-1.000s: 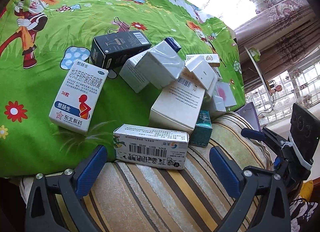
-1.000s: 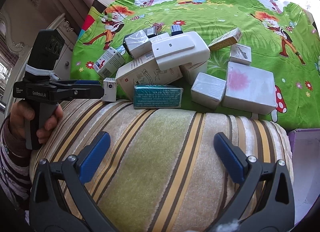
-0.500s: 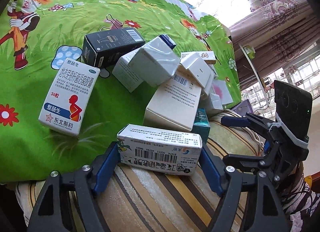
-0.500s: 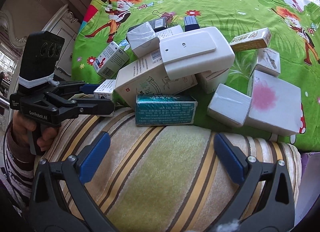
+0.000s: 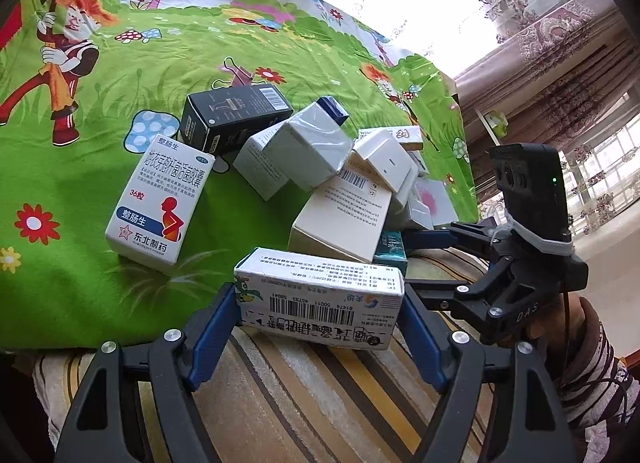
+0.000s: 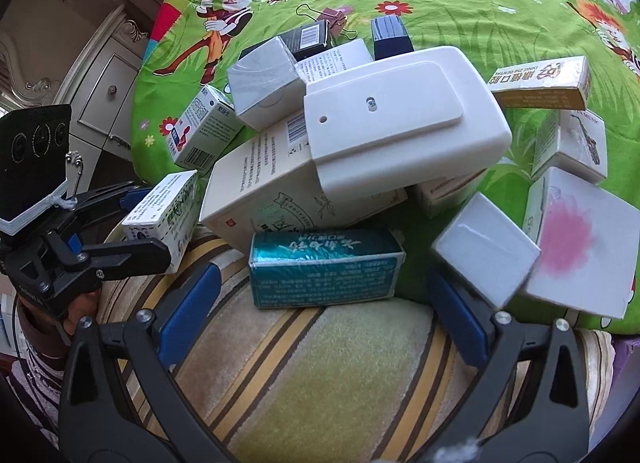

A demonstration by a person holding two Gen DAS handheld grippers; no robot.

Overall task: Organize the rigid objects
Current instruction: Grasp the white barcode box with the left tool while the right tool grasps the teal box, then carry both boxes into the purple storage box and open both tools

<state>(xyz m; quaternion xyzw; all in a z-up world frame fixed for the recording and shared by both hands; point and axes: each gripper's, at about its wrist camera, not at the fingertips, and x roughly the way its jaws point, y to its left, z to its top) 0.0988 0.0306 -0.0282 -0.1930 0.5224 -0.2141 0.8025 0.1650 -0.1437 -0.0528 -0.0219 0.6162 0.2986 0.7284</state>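
Left tongs (image 5: 320,317) clamped on barcode box (image 5: 318,297); right tongs (image 6: 324,303) open, straddling teal box (image 6: 324,267).

Left pads press both short ends of the barcode box, jaws having just closed onto it; box sits at the near edge of the green sheet (image 5: 100,135), on the striped cushion (image 5: 320,403). Right pads are apart from the teal box's ends, no contact; it lies flat on the cushion's top edge, touching the pile behind. Pile on the sheet near that edge: big white carton (image 6: 272,199) with a white plastic case (image 6: 404,127) tilted on top, black box (image 5: 236,115) and red-figure box (image 5: 158,203) toward the left side, pink-blot box (image 6: 580,239) and grey box (image 6: 484,251) right of the teal one. Left tongs also show in the right view, far left, a hand (image 6: 76,315) on the grip.
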